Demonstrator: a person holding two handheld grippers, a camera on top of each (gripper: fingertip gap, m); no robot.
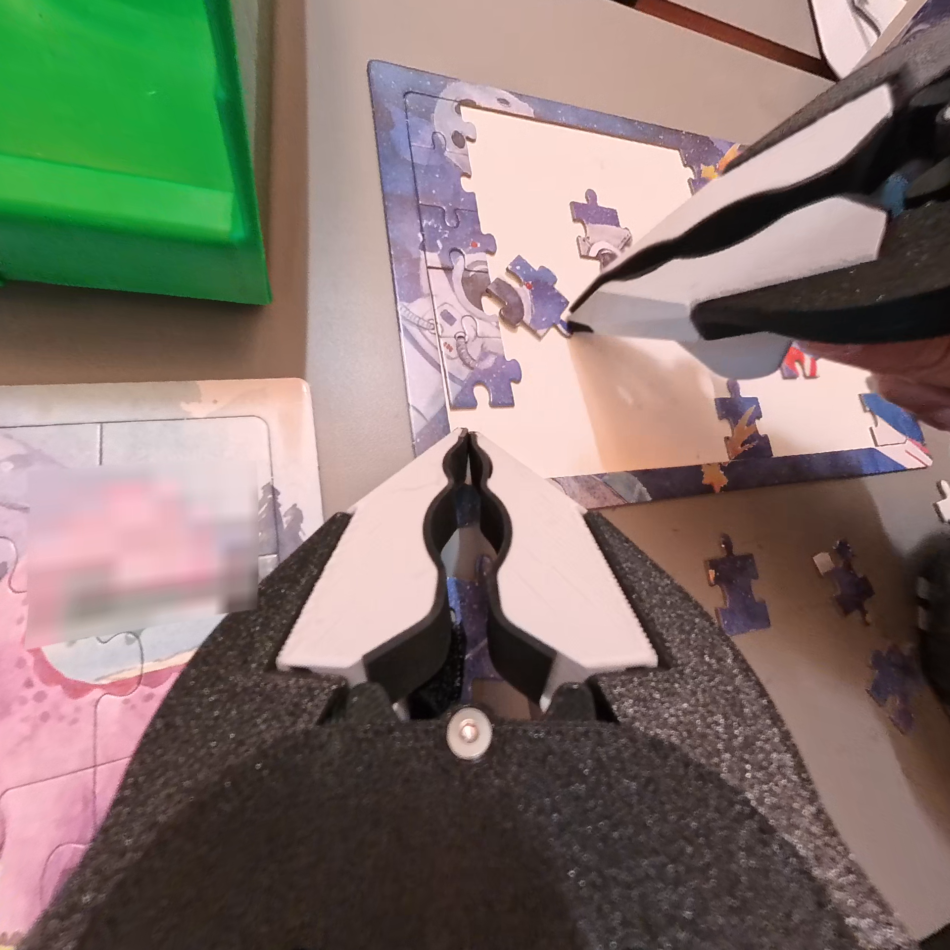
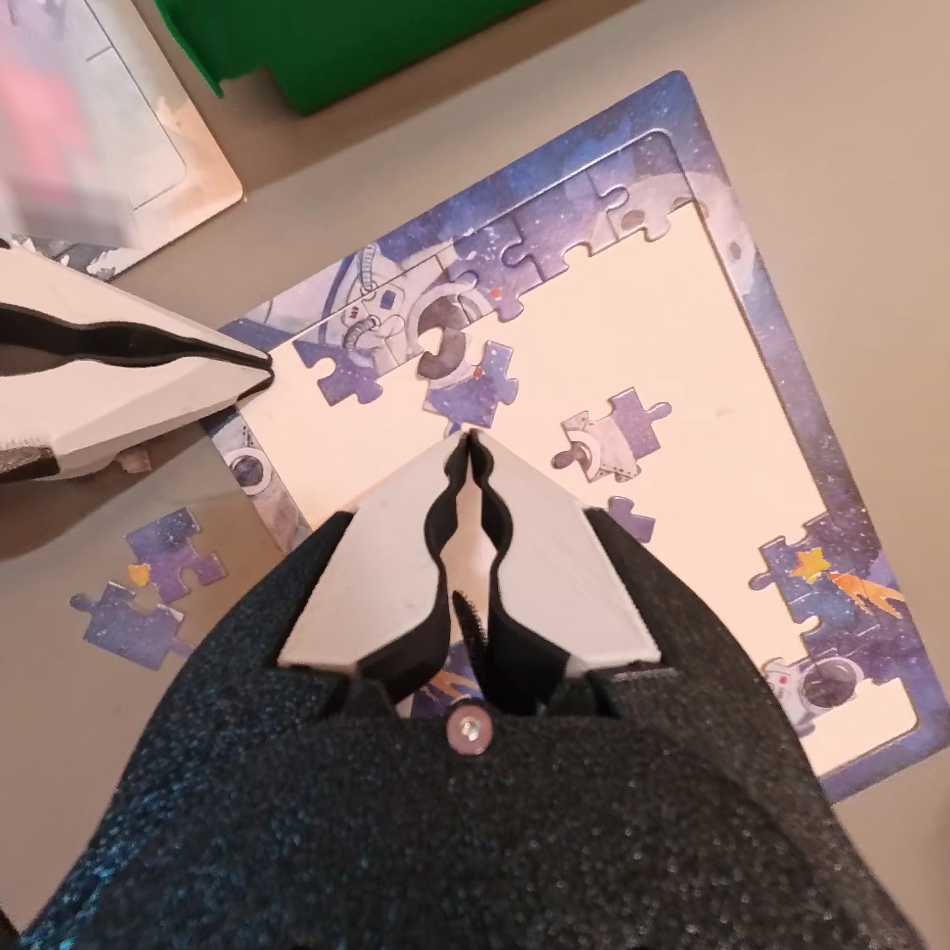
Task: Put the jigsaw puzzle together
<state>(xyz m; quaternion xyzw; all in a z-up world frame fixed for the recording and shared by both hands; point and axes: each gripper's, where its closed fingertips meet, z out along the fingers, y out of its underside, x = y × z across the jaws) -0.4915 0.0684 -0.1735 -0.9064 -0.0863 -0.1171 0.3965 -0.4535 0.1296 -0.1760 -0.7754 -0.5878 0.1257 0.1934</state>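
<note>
A puzzle tray with a blue starry frame [image 1: 391, 205] lies on the table; it also shows in the right wrist view [image 2: 802, 329]. Joined astronaut pieces [image 1: 462, 288] line one side. A loose helmet piece [image 1: 534, 295] lies flat, almost meshed with them [image 2: 470, 383]. My right gripper [image 2: 469, 434] is shut and empty, its tips touching that piece's near corner; it also shows in the left wrist view [image 1: 576, 321]. My left gripper [image 1: 469, 436] is shut and empty, tips at the tray's corner [image 2: 267, 366]. Another loose piece [image 2: 611, 442] lies in the tray.
Loose blue pieces lie on the table beside the tray [image 1: 737, 591] [image 2: 175, 560]. More joined pieces with a star fill a tray corner [image 2: 822, 581]. A green bin [image 1: 118, 154] stands beyond, and a pink finished puzzle [image 1: 154, 437] lies to the left.
</note>
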